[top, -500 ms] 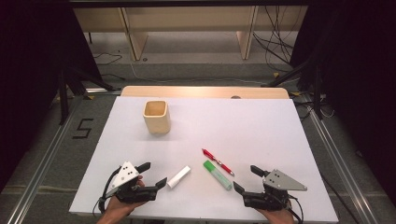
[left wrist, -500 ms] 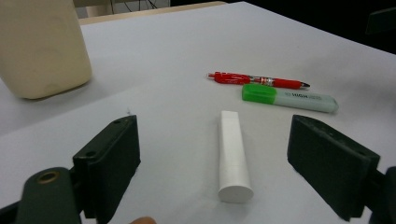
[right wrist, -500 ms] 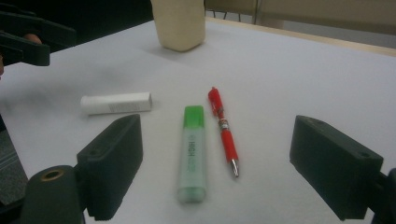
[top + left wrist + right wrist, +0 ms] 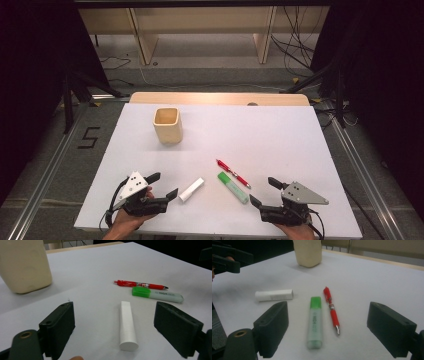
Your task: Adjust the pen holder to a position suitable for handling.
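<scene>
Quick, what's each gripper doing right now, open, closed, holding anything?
Left gripper: open, holding nothing; the white tube lies on the table ahead of its jaws.
Right gripper: open, holding nothing; the green highlighter lies ahead, untouched.

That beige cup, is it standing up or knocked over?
Upright: the beige cup stands on the white table, its open mouth facing up.
</scene>
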Available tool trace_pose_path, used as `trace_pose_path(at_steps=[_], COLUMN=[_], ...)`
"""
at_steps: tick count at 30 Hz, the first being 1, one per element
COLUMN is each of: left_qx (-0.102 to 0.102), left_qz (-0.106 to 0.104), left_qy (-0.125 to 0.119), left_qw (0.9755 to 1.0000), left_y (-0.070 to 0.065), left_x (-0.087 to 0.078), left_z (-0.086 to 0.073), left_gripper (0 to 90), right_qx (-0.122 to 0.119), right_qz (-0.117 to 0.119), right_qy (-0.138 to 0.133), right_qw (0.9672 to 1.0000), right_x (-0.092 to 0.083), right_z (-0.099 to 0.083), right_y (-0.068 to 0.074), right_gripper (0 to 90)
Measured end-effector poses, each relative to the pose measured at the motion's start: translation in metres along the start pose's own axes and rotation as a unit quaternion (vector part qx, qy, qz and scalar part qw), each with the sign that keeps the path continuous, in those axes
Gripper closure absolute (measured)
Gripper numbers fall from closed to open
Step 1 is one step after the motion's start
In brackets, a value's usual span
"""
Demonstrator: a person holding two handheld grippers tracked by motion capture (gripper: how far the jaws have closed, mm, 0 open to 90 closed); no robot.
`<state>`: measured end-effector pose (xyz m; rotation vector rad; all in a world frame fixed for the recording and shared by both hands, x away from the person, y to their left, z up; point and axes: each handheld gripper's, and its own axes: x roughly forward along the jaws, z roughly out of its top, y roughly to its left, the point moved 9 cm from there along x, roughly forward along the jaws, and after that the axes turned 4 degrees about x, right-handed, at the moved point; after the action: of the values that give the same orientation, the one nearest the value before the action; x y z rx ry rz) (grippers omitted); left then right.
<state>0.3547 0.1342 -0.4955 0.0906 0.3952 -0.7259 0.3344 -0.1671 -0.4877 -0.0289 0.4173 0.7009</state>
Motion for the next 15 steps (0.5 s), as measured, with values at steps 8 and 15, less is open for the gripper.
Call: trace_pose_path(at_steps=[8,15], left_qx=[-0.01,-0.016], left_qz=[0.005,0.025], left_qy=[0.005,0.012], left_qw=[0.9999,0.9995], left_y=[0.001,0.016], left_x=[0.004,0.01], left_z=[0.009,0.016], left_gripper=[16.5,16.5], right_qx=[-0.004,-0.002], right_qz=[-0.001,-0.001], right_qy=[-0.003,-0.003], right_qw=[1.0,1.0], right_x=[-0.001,0.0], right_z=[0.001,0.002], right_y=[0.0,0.001], right_gripper=[18.5,18.6])
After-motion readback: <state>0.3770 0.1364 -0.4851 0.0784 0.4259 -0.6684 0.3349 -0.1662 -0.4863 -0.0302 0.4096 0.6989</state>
